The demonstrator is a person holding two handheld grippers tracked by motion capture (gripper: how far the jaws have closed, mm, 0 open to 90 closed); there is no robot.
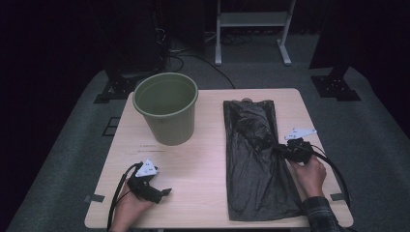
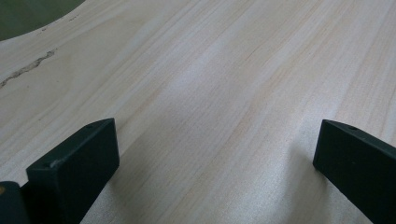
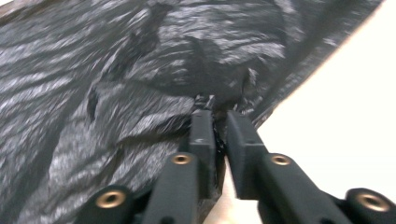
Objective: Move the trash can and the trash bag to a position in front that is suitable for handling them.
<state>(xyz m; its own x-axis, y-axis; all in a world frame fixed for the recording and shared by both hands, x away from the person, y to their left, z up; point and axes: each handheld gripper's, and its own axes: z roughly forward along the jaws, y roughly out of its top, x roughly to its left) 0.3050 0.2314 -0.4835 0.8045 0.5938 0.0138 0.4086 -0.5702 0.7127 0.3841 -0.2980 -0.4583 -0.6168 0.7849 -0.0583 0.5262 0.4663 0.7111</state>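
Two tongs are at work: the right gripper (image 3: pixel 219 114) has its jaws nearly together, clamped on a pinch of the black plastic bag (image 1: pixel 256 159), which lies flat on the table (image 1: pixel 203 164) to that gripper's left. The left gripper (image 2: pixel 215 154) rests with jaws wide apart over bare wood, the green bucket (image 1: pixel 167 108) beyond it. The thin film could slip free or tear if pulled hard, since so little is caught.

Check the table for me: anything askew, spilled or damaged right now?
Nothing spilled or broken. The black bag lies flat except where the right gripper pinches its right edge, bunching the plastic there. The green bucket stands upright; the left gripper rests open on the table.
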